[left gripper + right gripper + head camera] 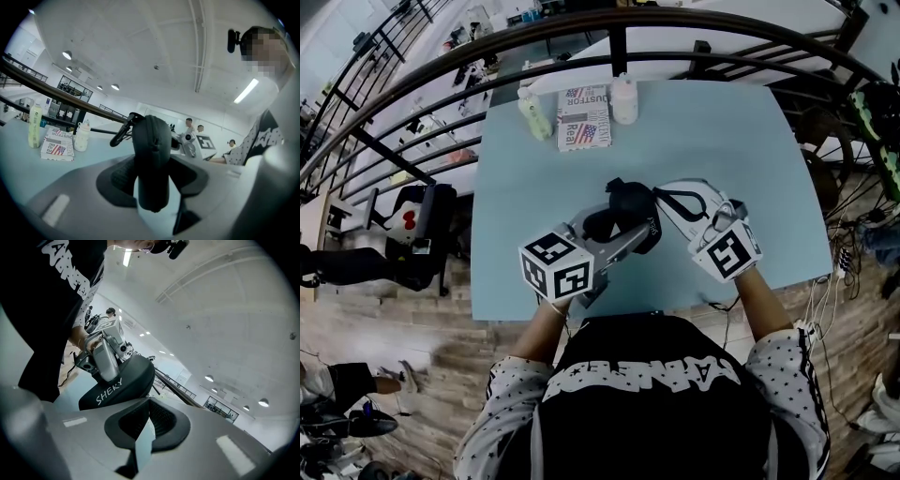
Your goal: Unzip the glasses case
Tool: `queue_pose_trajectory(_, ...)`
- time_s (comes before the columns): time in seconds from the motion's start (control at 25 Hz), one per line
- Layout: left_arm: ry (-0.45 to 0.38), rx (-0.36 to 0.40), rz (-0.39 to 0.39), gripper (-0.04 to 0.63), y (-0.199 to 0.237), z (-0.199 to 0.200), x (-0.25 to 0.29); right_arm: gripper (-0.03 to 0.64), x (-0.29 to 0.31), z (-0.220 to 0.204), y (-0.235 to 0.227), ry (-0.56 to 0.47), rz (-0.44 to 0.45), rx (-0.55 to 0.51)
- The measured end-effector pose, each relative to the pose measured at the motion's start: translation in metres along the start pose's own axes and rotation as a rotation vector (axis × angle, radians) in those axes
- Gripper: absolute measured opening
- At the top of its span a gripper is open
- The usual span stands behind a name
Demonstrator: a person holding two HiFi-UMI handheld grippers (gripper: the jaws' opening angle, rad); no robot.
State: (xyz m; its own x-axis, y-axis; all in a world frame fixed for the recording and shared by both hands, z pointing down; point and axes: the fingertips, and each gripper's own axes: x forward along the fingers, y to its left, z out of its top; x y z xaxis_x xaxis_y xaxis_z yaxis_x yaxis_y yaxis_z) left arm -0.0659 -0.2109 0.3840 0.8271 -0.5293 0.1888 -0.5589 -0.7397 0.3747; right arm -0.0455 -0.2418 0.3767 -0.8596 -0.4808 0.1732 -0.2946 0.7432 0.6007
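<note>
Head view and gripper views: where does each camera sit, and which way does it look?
Head view: on the person's head, facing steeply down at the table, the glasses case, left claw and right claw; forearms and chest show.
Left gripper view: rides the left claw, looks along jaws clamped on the case; a dotted sleeve shows right.
Right gripper view: rides the right claw, jaws together, faces the case; black shirt shows left.
Shared: both gripper views see the case and the other claw.

The glasses case (623, 220) is black with white lettering; the table (722, 159) is pale blue. The box (583, 122) bears a red, white and blue flag print.
</note>
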Motion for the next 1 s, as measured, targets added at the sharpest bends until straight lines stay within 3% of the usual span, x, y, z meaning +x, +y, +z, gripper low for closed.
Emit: queue_pose_trajectory(1.0,0.190,0.061,-0.071,0.000,-0.007,-0.030,0.018,0.008,-0.011,-0.001,-0.001,0.069,0.110,-0.161)
